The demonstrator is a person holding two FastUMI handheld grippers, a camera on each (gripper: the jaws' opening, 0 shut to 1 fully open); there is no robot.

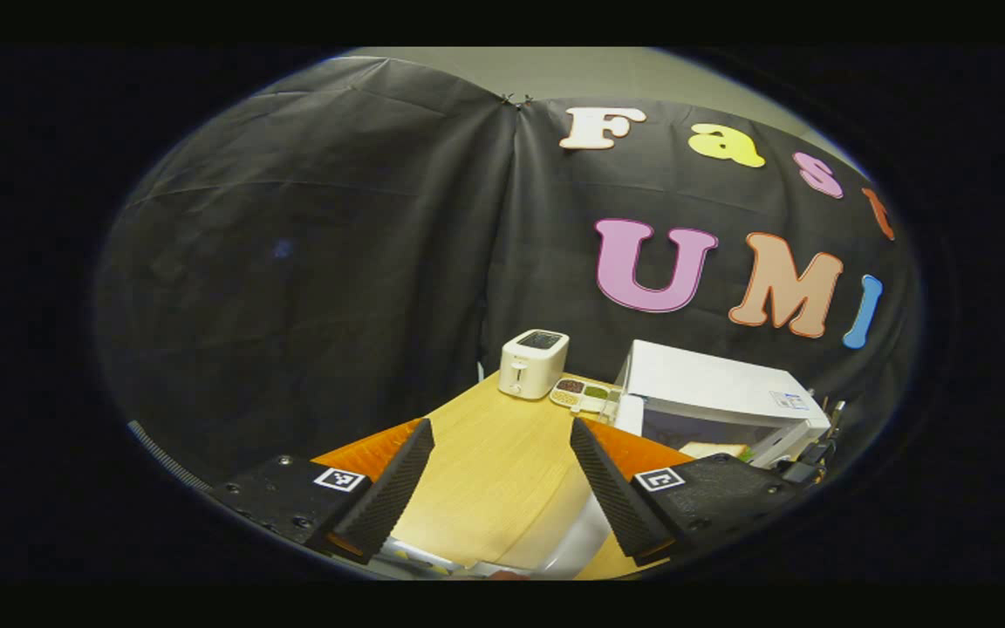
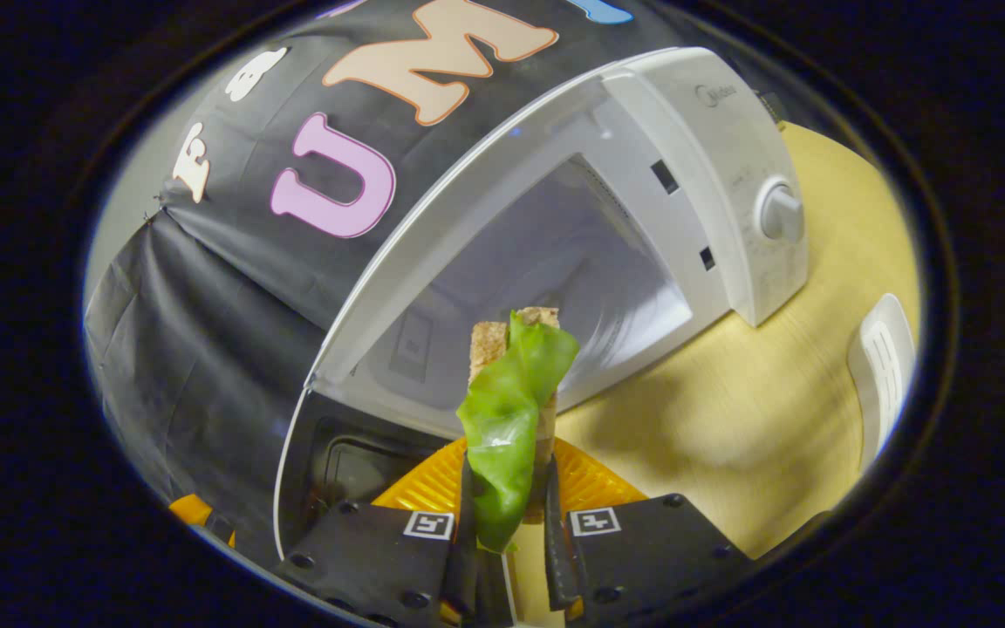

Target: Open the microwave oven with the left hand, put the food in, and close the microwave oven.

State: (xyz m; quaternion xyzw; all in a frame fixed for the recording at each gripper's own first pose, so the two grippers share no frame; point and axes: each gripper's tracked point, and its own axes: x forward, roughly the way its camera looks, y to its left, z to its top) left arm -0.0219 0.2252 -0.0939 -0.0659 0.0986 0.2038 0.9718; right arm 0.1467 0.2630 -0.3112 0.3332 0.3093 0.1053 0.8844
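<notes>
While my right gripper [image 2: 507, 523] clamps the sandwich [image 2: 511, 410] before the open microwave [image 2: 712, 157], its logo blurred, my left gripper [image 1: 498, 488] gapes.

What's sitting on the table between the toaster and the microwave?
In the left gripper view, a small divided tray of toppings sits between the toaster and the microwave.

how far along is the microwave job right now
Done: the white microwave oven already stands with its door swung open. In hand: the right gripper pinches the toast slice with a green lettuce leaf before the open cavity. The left gripper is open over the wooden table. Left: place the food, shut the door.
</notes>
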